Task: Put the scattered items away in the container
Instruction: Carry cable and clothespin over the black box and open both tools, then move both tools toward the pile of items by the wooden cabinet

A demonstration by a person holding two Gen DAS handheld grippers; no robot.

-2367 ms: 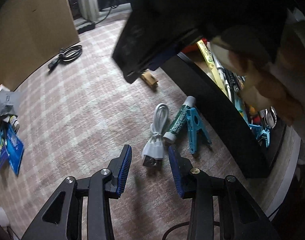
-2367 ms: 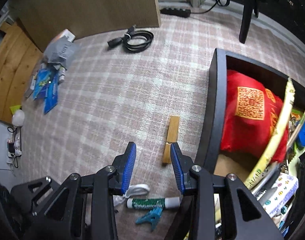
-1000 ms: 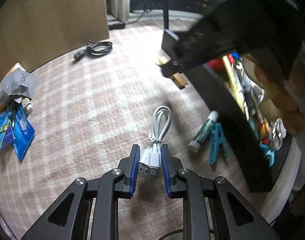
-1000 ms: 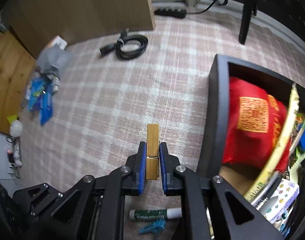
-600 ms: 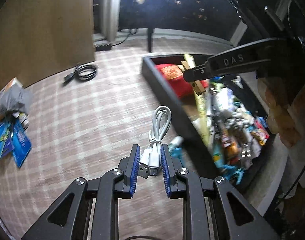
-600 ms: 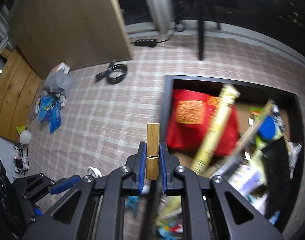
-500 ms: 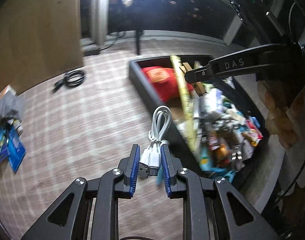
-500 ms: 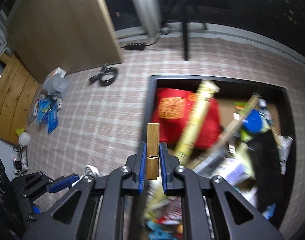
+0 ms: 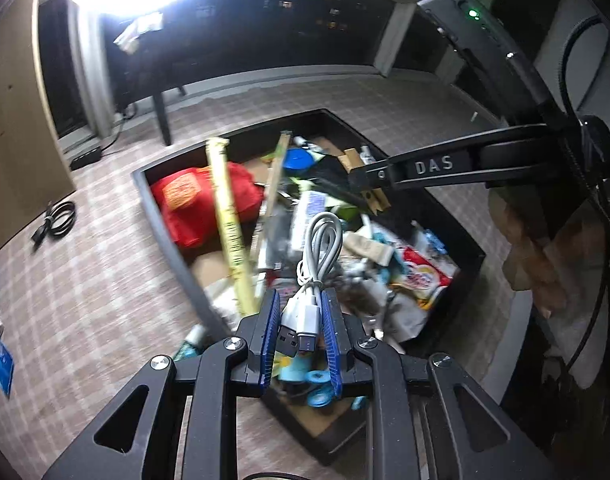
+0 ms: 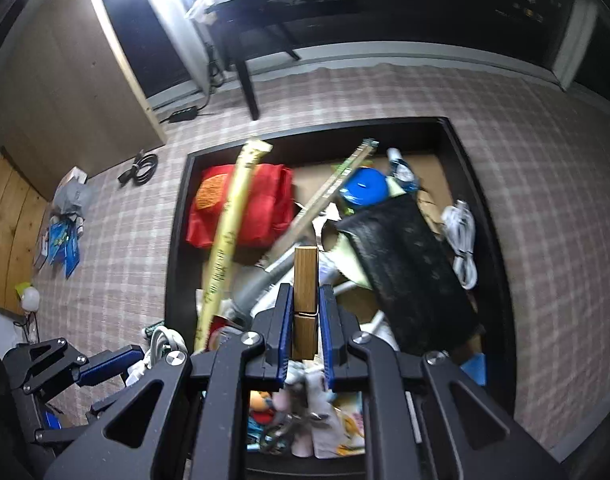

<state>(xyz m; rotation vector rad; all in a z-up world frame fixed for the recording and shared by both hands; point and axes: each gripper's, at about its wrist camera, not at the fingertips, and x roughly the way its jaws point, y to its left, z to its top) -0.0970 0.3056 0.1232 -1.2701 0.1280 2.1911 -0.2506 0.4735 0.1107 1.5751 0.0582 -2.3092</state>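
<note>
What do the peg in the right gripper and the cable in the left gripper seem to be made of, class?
Clothespin: looks like wood, tan, matt, with faint grain lines, probably unvarnished.
USB cable: looks like smooth white plastic or rubber sheathing with a slight sheen; one plug has a dark metal-looking shell.

The left gripper (image 9: 299, 334) pinches a bundled white cable (image 9: 311, 280) by its plugs, its loop sticking up over the cluttered black box (image 9: 173, 248) on the checked carpet (image 9: 85, 280). Farther over the box, the right gripper (image 9: 371, 184) clamps a wooden clothespin (image 9: 377, 202), a hand (image 9: 533, 248) behind it.
</note>
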